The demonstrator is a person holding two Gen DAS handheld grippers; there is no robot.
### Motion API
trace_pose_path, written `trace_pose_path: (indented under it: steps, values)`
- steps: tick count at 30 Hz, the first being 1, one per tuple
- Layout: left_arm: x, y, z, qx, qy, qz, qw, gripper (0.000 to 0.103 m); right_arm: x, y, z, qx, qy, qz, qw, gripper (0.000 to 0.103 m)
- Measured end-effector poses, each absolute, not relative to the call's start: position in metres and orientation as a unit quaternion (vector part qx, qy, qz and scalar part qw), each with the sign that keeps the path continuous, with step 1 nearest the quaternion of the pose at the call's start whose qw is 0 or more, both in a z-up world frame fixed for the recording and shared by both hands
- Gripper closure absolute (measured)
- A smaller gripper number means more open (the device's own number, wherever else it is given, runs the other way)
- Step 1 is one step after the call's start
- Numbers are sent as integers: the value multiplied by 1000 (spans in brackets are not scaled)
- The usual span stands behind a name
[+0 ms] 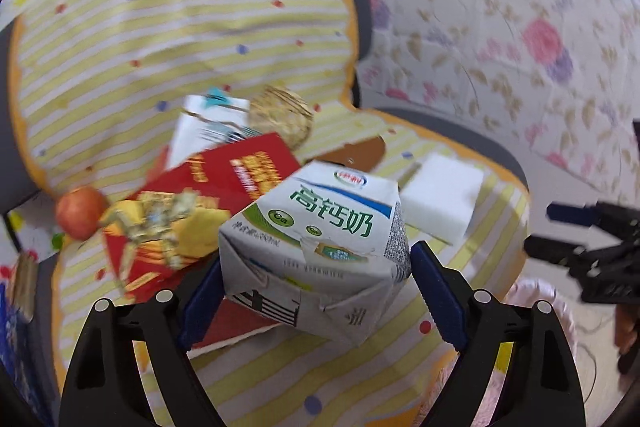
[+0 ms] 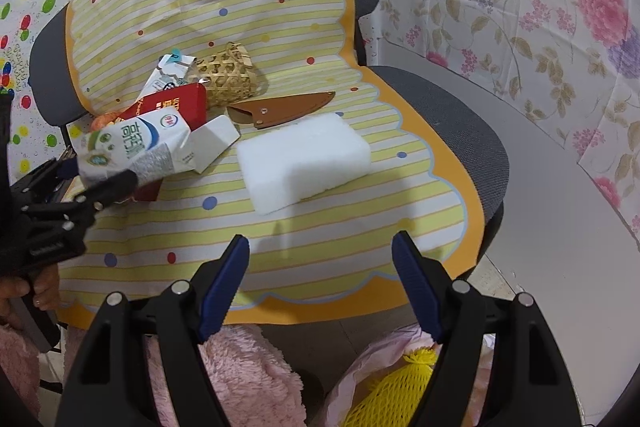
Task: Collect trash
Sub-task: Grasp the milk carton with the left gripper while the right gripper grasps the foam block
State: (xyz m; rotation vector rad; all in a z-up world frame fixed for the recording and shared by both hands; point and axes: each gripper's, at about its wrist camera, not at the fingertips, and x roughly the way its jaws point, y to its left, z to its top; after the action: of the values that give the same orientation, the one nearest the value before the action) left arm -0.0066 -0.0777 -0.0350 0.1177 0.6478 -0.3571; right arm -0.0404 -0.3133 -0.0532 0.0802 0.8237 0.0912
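My left jaws (image 1: 316,267) carry the milk carton (image 1: 316,247), pinched side to side and lifted off the chair seat (image 2: 460,115). It's not in the bag yet. At 9 o'clock from the carton sit an apple (image 1: 78,213) and the red snack box (image 1: 208,195), the box partly under it. At 12 o'clock a torn white carton (image 1: 208,127) and a woven bamboo basket (image 1: 280,115) lean at the seat back. At 2 o'clock lie a brown leather sheath (image 2: 280,107) and a white foam block (image 2: 304,159). My right jaws (image 2: 320,283) are spread, nothing between them, hovering over the seat's front edge. At 6 o'clock below them a pink bag (image 2: 360,367) already holds yellow foam netting (image 2: 400,387). I'd judge it early-to-middle: one piece bagged, one in transit, and the boxes and torn carton left.
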Motion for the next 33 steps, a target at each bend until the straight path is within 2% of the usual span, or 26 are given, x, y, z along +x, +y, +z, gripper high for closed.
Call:
trace_pose_path:
  steps: [6, 13, 25, 28, 33]
  values:
    - [-22, -60, -26, 31, 308, -149, 939, 17, -24, -293, -57, 25, 391, 63, 918, 33]
    - [-20, -56, -61, 37, 364, -145, 919, 16, 7, -273, -69, 3, 400, 53, 915, 34]
    - [-14, -84, -76, 115, 357, -121, 919, 15, 20, -268, -78, -9, 412, 31, 910, 32]
    - [-14, -91, -77, 134, 347, -117, 921, 20, 20, -273, -82, 1, 412, 28, 911, 31]
    - [-13, -80, -69, 76, 348, -119, 927, 21, 27, -273, -83, 12, 399, 25, 916, 32]
